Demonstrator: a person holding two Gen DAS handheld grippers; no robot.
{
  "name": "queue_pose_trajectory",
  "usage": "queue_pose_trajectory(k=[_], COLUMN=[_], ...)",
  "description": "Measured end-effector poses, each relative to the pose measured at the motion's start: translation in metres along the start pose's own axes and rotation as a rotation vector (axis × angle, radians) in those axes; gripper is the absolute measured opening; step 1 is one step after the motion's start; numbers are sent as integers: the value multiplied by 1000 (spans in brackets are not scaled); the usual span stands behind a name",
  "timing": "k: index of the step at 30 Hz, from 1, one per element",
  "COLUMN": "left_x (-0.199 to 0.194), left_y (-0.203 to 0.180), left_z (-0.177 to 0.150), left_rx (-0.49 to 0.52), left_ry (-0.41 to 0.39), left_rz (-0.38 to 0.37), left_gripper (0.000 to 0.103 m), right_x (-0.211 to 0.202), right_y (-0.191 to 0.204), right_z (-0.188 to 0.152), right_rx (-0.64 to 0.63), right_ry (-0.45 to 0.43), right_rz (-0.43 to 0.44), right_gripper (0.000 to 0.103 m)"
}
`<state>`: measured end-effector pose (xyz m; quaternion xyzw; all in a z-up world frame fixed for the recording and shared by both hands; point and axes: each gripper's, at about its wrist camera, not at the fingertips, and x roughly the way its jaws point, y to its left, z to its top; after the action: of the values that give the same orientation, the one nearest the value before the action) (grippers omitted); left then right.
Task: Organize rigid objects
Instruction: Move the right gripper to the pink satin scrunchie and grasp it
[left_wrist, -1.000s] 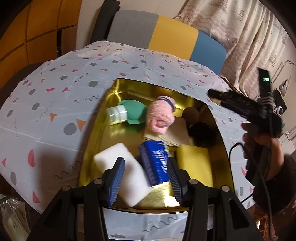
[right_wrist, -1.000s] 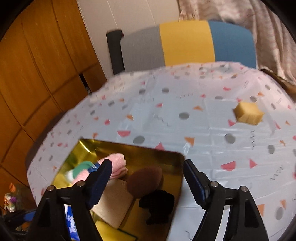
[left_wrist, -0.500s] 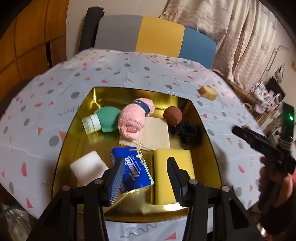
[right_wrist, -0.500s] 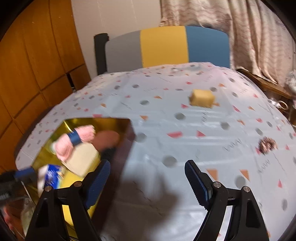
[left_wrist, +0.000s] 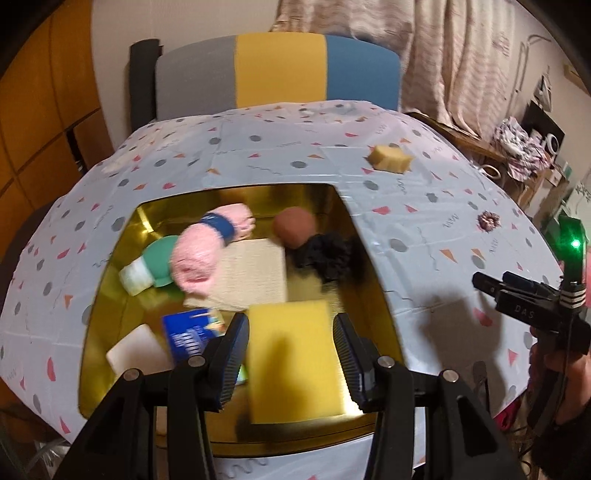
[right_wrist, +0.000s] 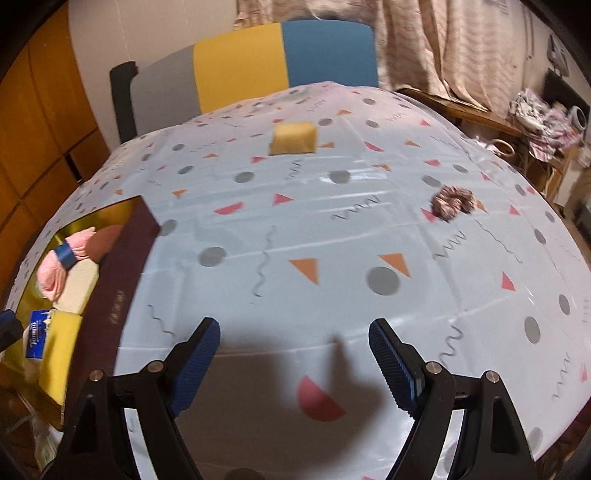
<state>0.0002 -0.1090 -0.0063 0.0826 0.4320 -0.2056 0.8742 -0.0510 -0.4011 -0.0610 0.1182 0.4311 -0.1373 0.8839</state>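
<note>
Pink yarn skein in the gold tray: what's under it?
The pink yarn skein overlaps a beige knitted cloth and part of a green-and-white bottle in the gold tray. Anything directly beneath its middle is covered.

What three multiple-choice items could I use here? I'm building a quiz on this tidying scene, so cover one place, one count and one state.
1. Where does the small yellow sponge lie?
A. in the gold tray
B. on the tablecloth near the chair
C. between the right tongs

2. How many things lie loose on the tablecloth, outside the gold tray?
A. none
B. two
C. five

3. What do the right tongs hold?
A. nothing
B. the scrunchie
C. a blue packet

Answers:
1 B, it sits on the cloth at the far side.
2 B, only the sponge and the scrunchie.
3 A, only bare cloth shows between the open pads.
</note>
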Motion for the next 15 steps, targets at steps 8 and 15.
queue_pose_trajectory(k=[8, 15], left_x=[12, 29], left_y=[-53, -87], left_z=[18, 20], left_rx=[75, 111], left_ry=[21, 73], left_rz=[-51, -118], left_gripper=[48, 48], right_x=[6, 18], right_y=[-37, -79], right_z=[1, 6], right_rx=[31, 75], right_ry=[-8, -9], right_rz=[-79, -118], right_gripper=[87, 87])
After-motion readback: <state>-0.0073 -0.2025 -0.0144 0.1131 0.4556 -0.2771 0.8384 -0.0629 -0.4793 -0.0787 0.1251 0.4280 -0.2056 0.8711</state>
